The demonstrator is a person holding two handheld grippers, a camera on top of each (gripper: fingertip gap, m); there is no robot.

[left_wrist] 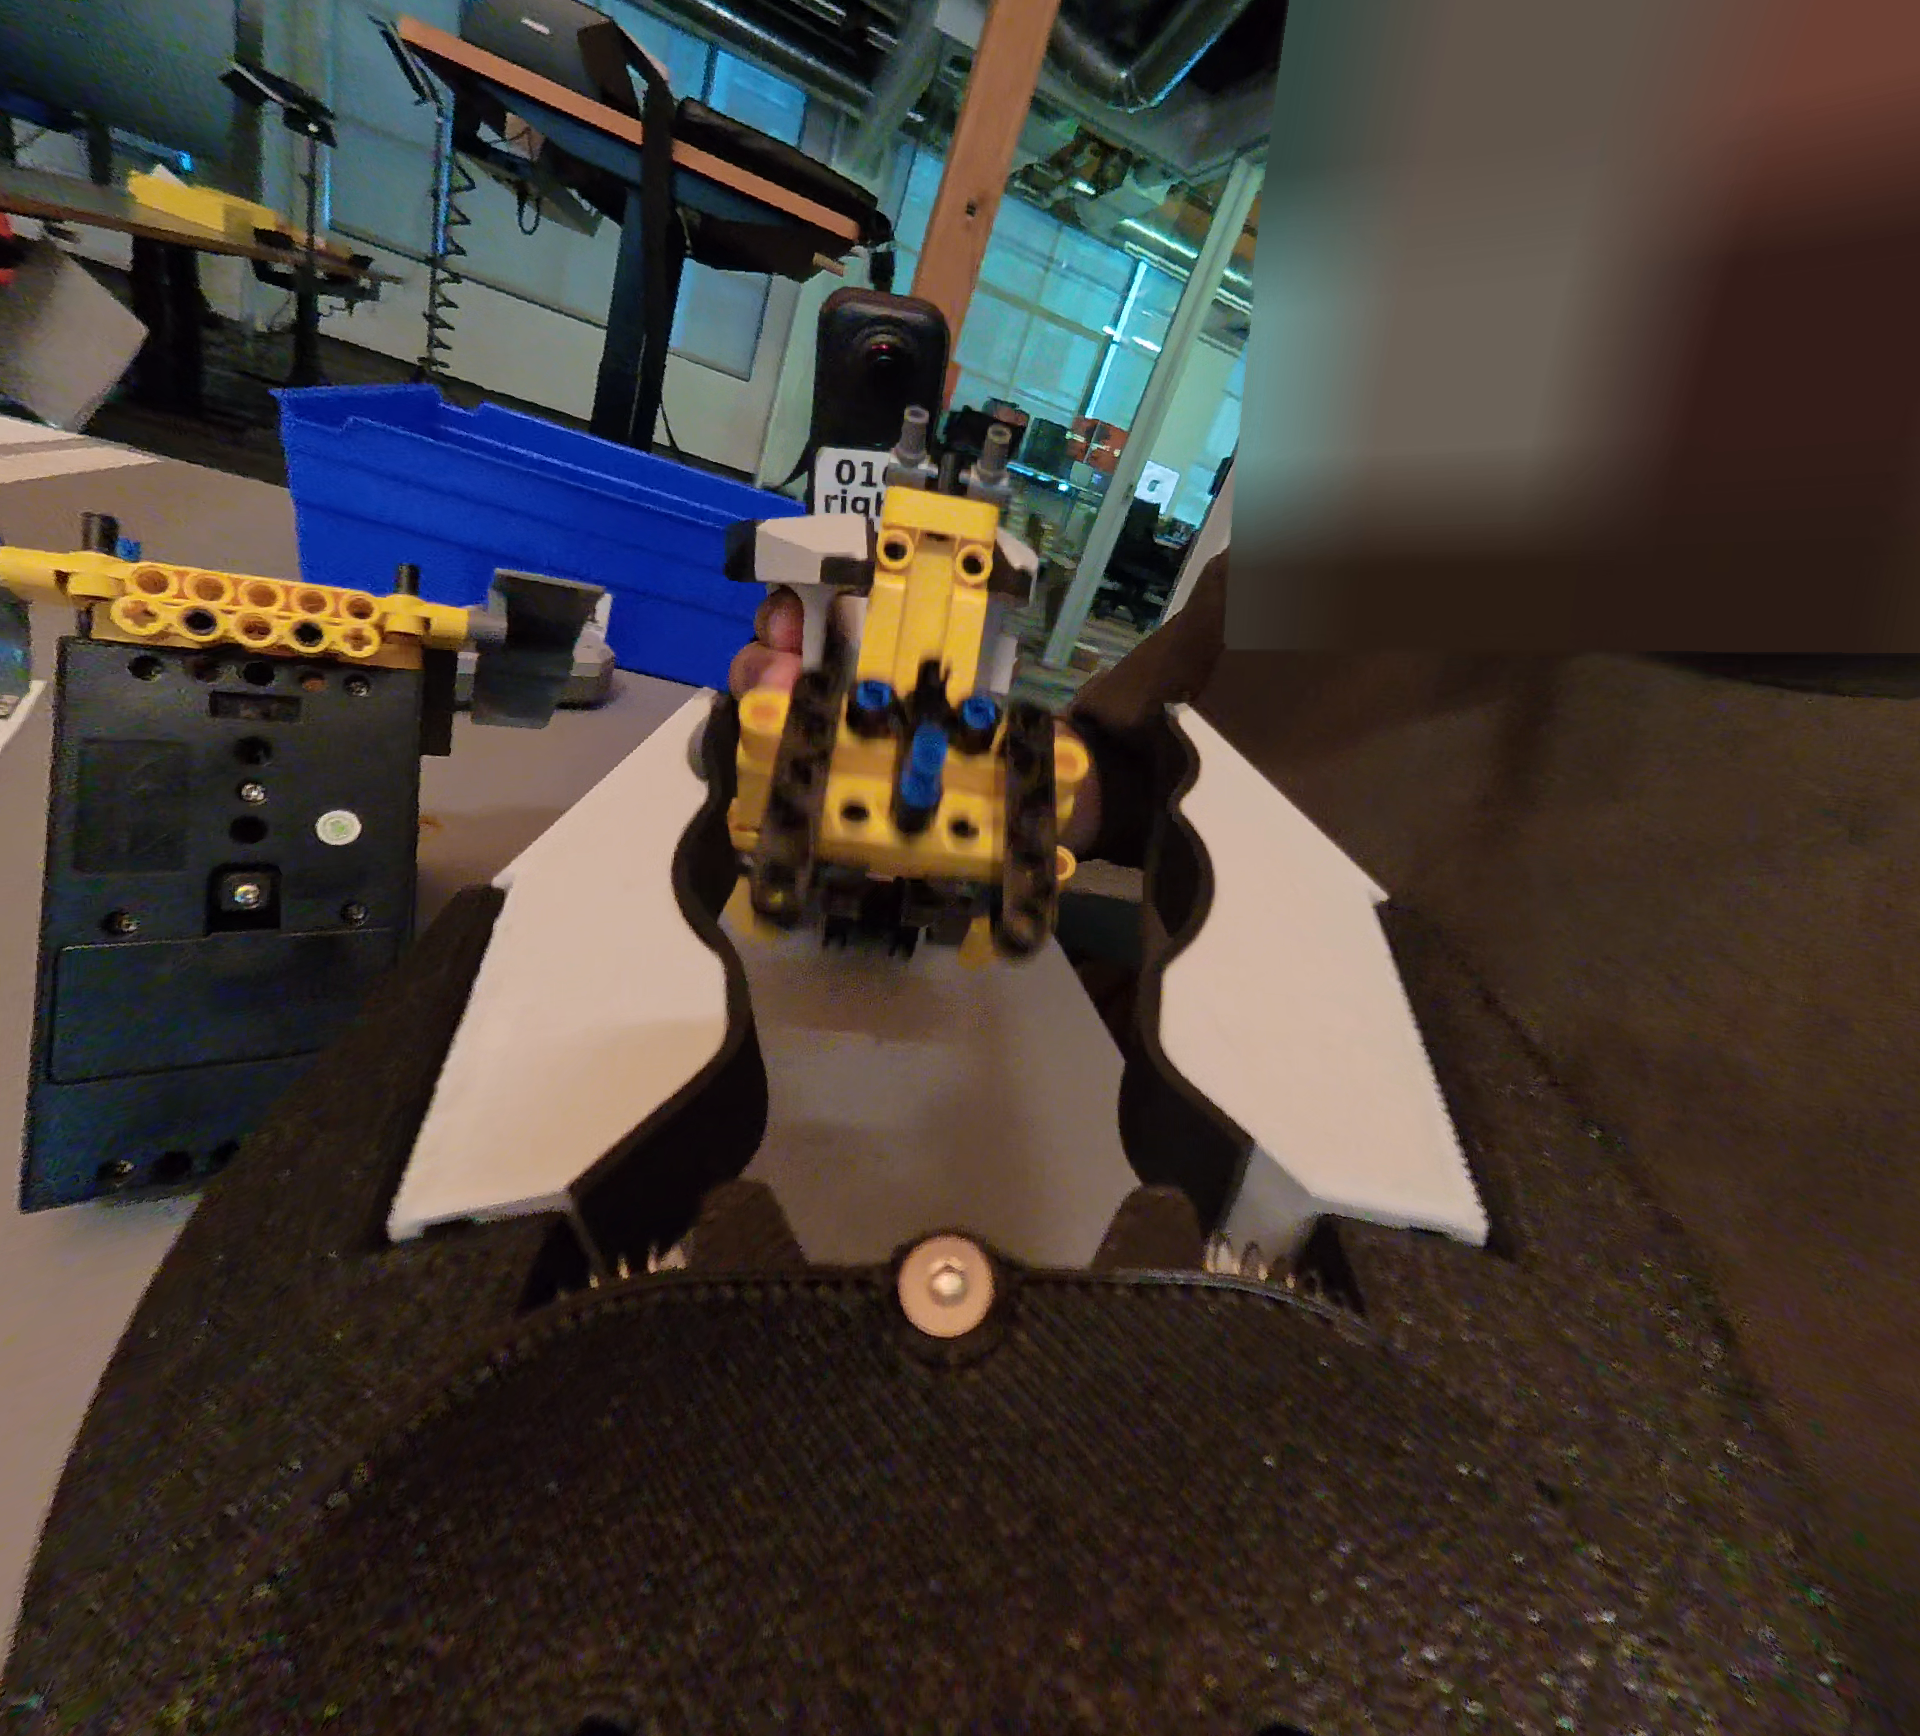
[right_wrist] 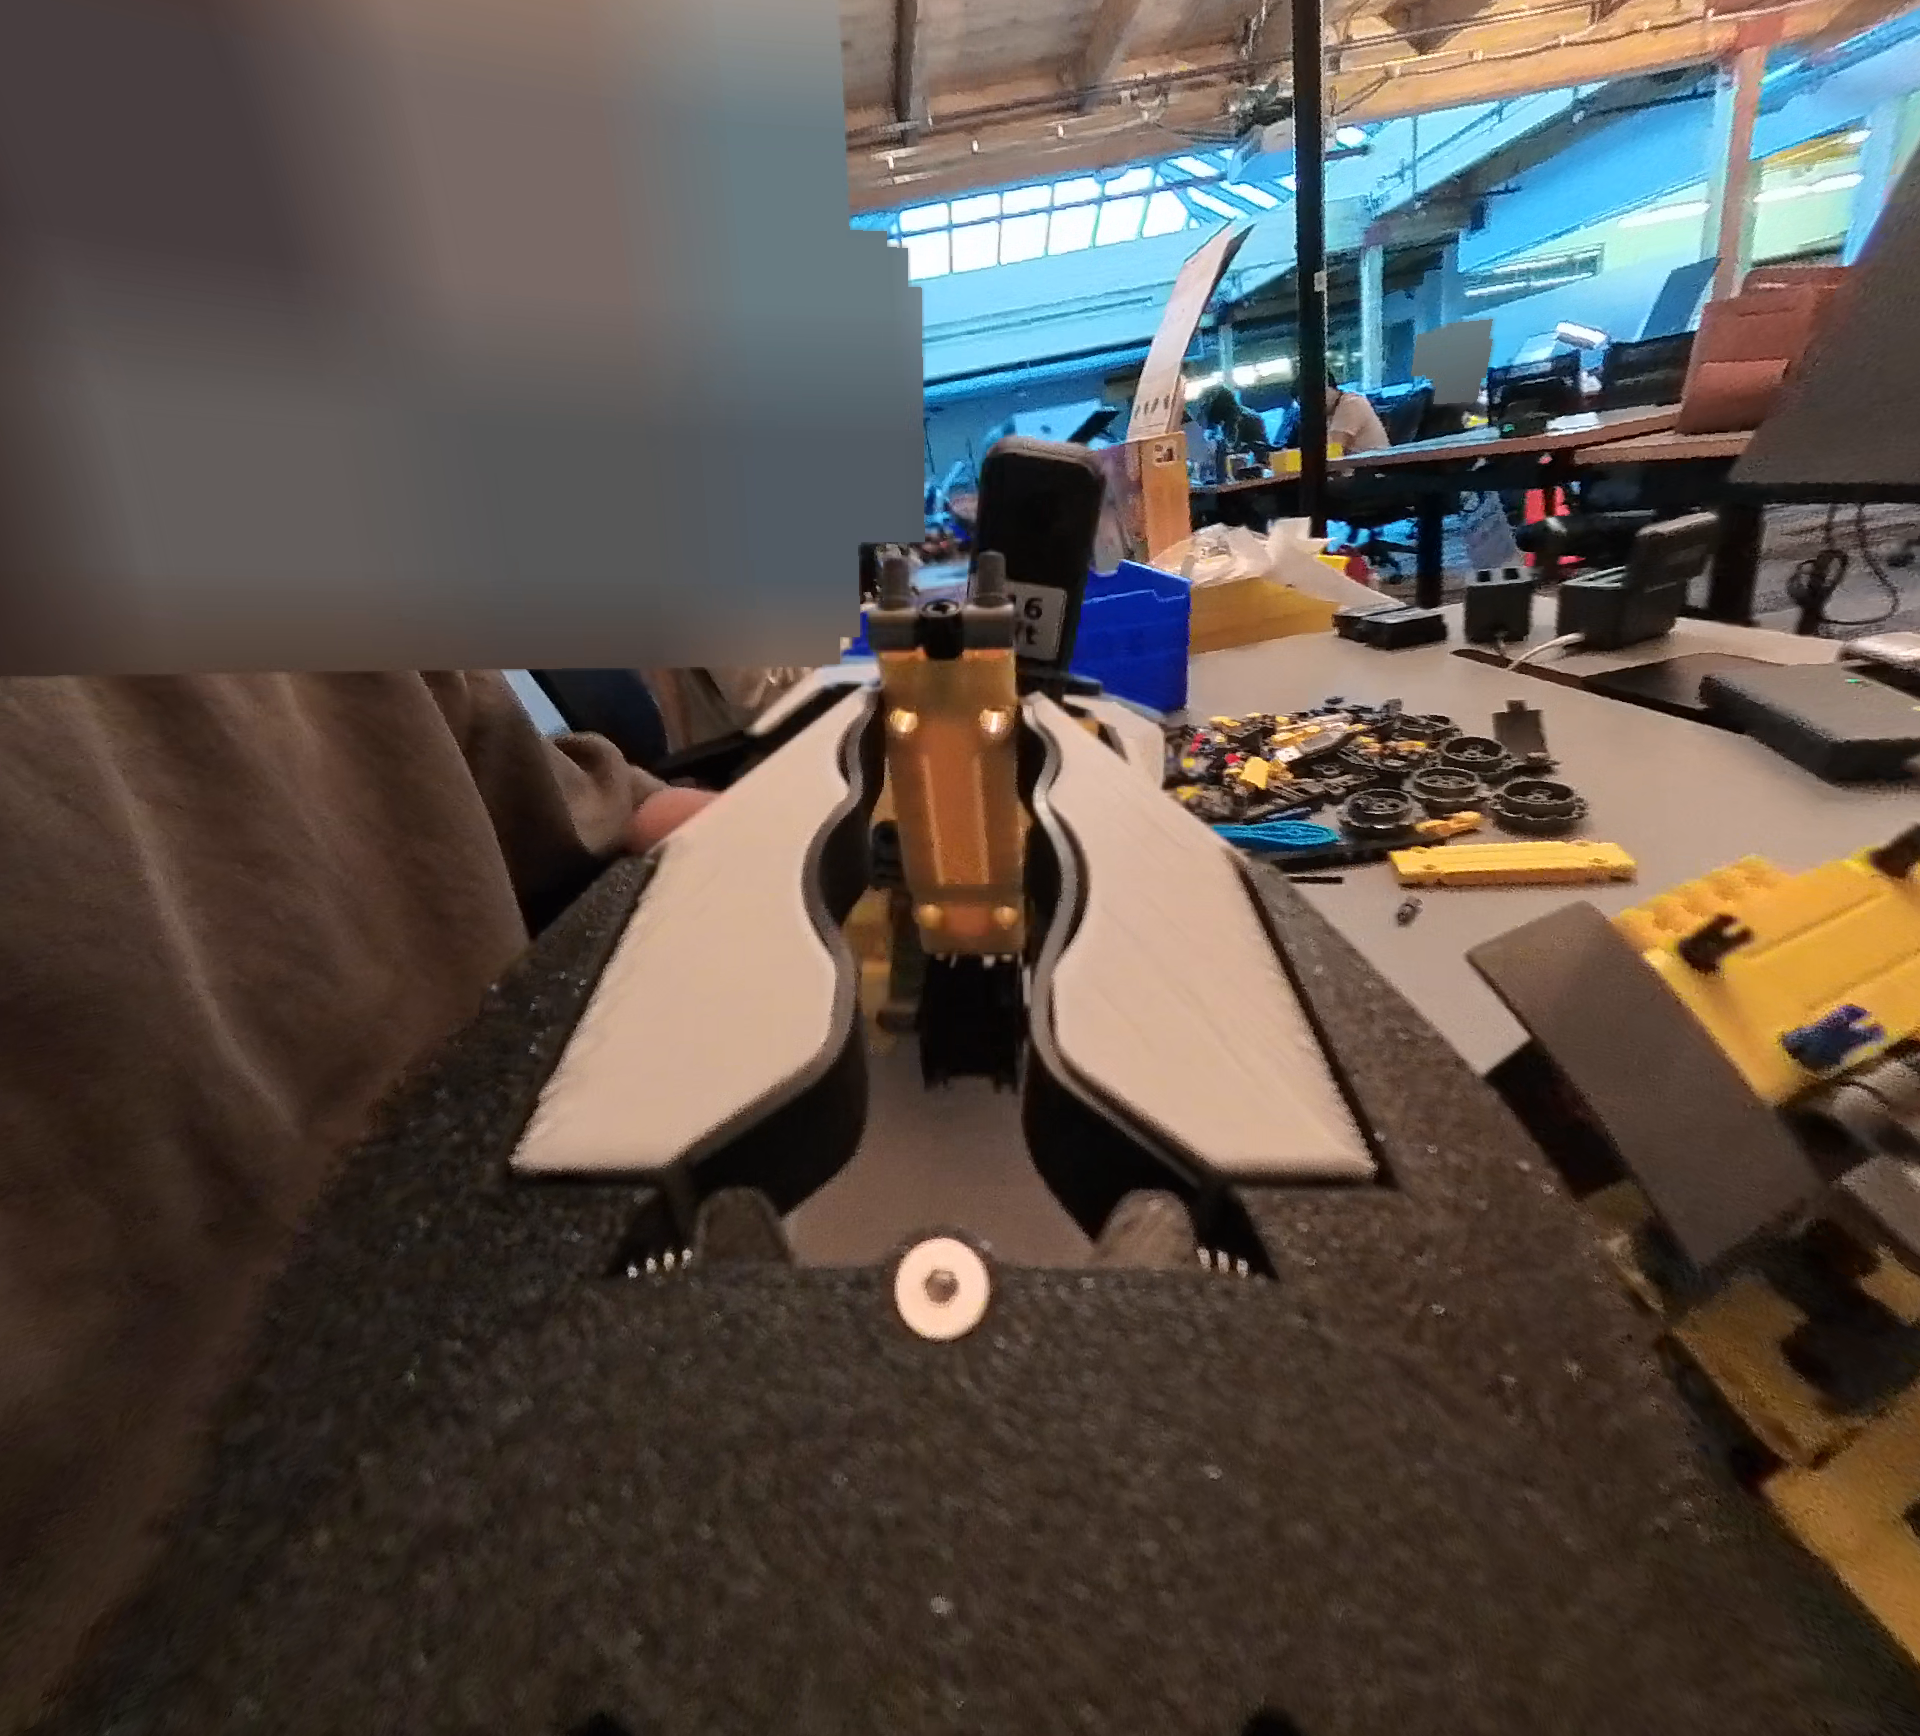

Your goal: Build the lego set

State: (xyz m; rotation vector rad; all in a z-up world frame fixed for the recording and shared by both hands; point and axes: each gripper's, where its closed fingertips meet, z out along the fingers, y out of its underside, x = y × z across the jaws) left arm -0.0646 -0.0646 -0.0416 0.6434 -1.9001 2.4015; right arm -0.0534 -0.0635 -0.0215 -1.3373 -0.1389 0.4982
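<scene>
Yellow brick assembly (right_wrist: 951,829) clamped between right gripper (right_wrist: 945,855) fingers, held up off table. Left gripper (left_wrist: 914,813) jaws wide apart around same assembly, looks like not touching. Tip, just my take: left should close square on black side beams. Blue bin (left_wrist: 499,512) behind, contents hidden. Loose brick pile (right_wrist: 1382,767) on grey table (right_wrist: 1714,813).

The brick assembly (left_wrist: 902,756) is yellow with black beams and blue pins. Gripper fingers (right_wrist: 717,969) are white, edged black. The far bin (left_wrist: 499,533) is blue. On the grey table (right_wrist: 1704,793), black wheels (right_wrist: 1475,777) lie beside a yellow beam (right_wrist: 1512,863).
</scene>
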